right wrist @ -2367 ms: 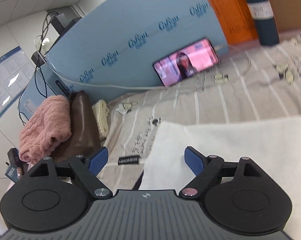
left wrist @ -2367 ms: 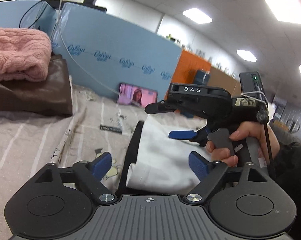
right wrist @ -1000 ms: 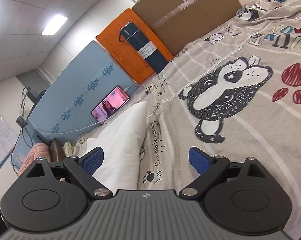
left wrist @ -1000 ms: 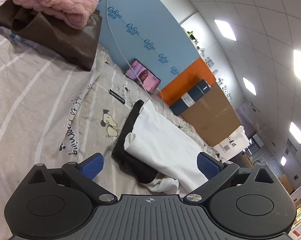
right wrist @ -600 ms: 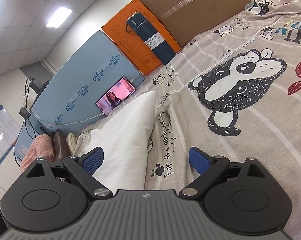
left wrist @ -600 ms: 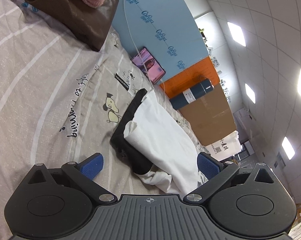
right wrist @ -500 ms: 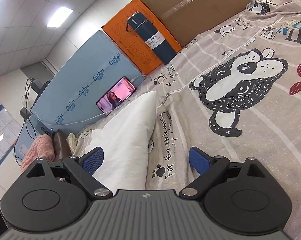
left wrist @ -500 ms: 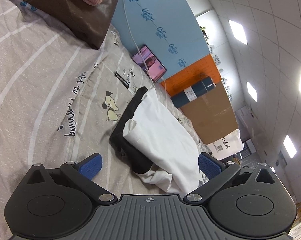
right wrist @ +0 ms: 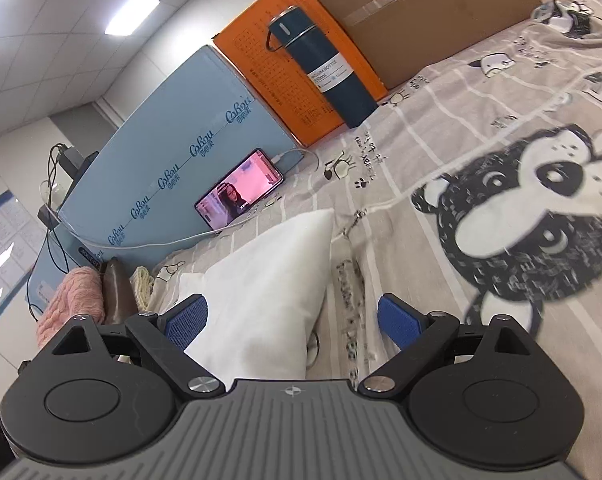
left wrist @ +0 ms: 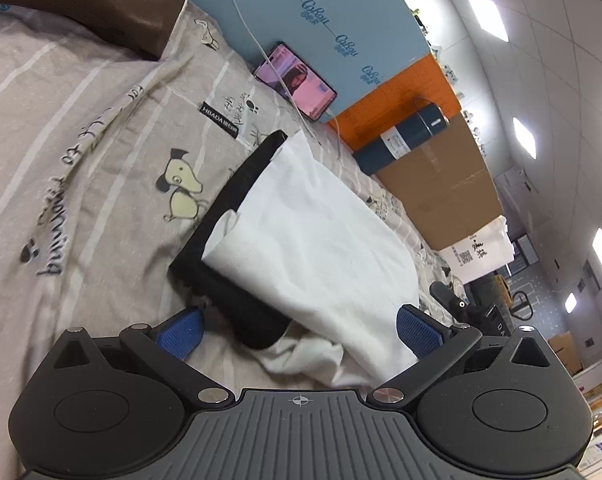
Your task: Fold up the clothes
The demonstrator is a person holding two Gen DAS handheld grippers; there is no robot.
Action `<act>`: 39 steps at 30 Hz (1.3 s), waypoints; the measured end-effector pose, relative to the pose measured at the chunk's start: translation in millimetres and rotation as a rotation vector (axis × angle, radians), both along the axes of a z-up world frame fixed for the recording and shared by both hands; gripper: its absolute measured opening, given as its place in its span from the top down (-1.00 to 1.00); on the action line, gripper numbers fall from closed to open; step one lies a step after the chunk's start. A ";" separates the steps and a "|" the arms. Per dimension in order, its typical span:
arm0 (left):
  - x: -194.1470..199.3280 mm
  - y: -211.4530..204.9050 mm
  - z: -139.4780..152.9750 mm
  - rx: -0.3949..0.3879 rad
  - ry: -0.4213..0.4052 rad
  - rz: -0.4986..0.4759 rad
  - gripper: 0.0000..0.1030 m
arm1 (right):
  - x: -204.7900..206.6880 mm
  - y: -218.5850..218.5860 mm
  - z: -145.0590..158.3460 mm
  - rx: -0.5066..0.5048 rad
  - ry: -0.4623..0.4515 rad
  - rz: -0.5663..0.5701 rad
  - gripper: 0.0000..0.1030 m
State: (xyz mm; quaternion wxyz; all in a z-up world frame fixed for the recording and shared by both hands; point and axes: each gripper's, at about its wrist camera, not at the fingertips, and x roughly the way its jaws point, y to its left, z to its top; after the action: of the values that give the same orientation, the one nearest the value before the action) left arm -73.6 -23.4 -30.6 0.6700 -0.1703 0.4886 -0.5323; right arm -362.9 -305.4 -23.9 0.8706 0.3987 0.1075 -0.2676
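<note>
1. The white garment (left wrist: 313, 240) lies as a folded slab on the printed bedsheet (left wrist: 81, 152). It rests on top of a dark garment (left wrist: 229, 240) whose edge shows along its left side, and the phone (left wrist: 295, 80) is propped just past its far corner.
2. It looks smooth and flat on top, with one clean corner pointing at the phone in the right wrist view. Nearest your left gripper, though, a loose white tail (left wrist: 301, 354) spills out crumpled from under the slab.
3. The left gripper (left wrist: 299, 330) has its jaws spread wide and holds nothing; it hangs just short of that loose tail. The right gripper (right wrist: 293, 320) is likewise spread and empty, with the near end of the white garment (right wrist: 261, 296) between its pads.
4. This scene fits either a fold nearly finished, with only tidying left, or a garment due another fold across. I judge the loose tail the one sure flaw either way.
5. If you tidy it, pinch only the white tail, not the dark garment beneath, and tuck it low so the smooth top is not dragged.
6. Keep clear of the phone's white cable (left wrist: 277, 76) that runs by the far corner.
7. Further off from the white garment, a brown bag (left wrist: 101, 4) sits up the sheet and a dark blue flask (left wrist: 401, 140) stands past the phone.
</note>
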 end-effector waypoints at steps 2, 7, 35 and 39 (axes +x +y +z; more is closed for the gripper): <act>1.8 -8.2 -1.0 0.001 -0.004 0.002 -1.00 | 8.0 -12.9 -0.8 0.020 0.001 0.019 -0.79; 0.7 -20.0 -1.7 -0.014 -0.032 0.013 -1.00 | 25.5 -37.8 -6.7 0.074 0.012 0.036 -0.79; -29.9 -37.0 4.5 0.040 -0.498 0.016 0.73 | 77.5 -24.1 19.7 -0.111 0.166 0.096 0.72; -46.3 -41.4 15.5 0.043 -0.657 -0.016 0.78 | 75.5 -10.2 35.3 -0.193 0.152 0.082 0.76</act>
State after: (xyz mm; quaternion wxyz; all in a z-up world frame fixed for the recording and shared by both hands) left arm -119.9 -64.8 -15.0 0.7911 0.0286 0.2589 -0.5535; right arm -287.4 -315.6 11.4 0.9045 0.2871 0.1631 -0.2700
